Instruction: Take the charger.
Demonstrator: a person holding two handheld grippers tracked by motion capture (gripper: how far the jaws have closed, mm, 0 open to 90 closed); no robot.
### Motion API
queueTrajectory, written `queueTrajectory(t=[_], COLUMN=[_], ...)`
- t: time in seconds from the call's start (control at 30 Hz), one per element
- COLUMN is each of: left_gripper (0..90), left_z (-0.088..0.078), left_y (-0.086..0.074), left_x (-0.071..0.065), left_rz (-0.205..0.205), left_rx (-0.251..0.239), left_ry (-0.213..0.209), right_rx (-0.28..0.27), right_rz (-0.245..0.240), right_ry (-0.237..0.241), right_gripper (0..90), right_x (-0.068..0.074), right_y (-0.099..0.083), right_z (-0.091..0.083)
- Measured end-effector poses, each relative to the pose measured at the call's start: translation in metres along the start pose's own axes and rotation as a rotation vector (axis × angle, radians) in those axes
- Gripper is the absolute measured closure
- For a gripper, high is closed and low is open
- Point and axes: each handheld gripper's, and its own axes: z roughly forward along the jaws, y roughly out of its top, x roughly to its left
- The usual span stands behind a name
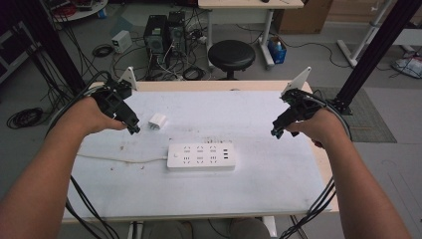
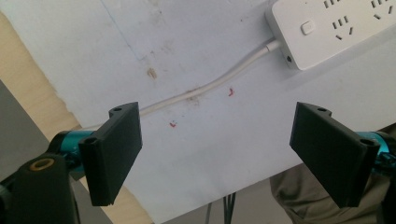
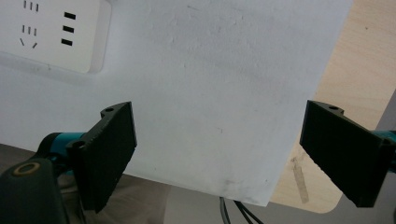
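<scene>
A white power strip [image 1: 201, 157] lies flat in the middle of the white table sheet [image 1: 278, 189], its white cord [image 1: 119, 160] running off to the left. A small white plug adapter [image 1: 158, 121] sits behind it, to the left. My left gripper [image 1: 133, 128] hovers just left of the adapter, held in a hand. In the left gripper view its jaws stand wide apart over the cord [image 2: 205, 88], with the strip's switch end [image 2: 327, 28] at top right. My right gripper [image 1: 275, 133] hangs over the sheet's right side, jaws apart and empty, with the strip's corner [image 3: 51, 35] at upper left.
The wooden table edge [image 1: 199, 85] frames the sheet. Behind the table stand a black round stool [image 1: 231, 55], computer towers [image 1: 164, 32] and tangled floor cables [image 1: 25, 117]. A black frame post [image 1: 378, 47] rises at the right. Gripper cables [image 1: 318, 204] hang off the front edge.
</scene>
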Motion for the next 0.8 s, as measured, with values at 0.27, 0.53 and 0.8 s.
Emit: queueTrajectory(t=[0.27, 0.53, 0.8], left_gripper=[16.8, 16.8, 16.8], left_z=[0.0, 0.004, 0.013], left_y=[0.001, 0.005, 0.013], left_x=[0.0, -0.001, -0.002], left_rz=[0.002, -0.012, -0.029], left_rx=[-0.01, -0.023, -0.018], left_ry=[-0.005, -0.007, -0.007], right_rx=[-0.001, 0.003, 0.004], right_rz=[-0.003, -0.011, -0.013], right_ry=[0.003, -0.002, 0.002], right_gripper=[10.3, 10.3, 10.3], right_x=[0.001, 0.005, 0.004], right_y=[-0.002, -0.003, -0.005], right_z=[-0.001, -0.001, -0.003])
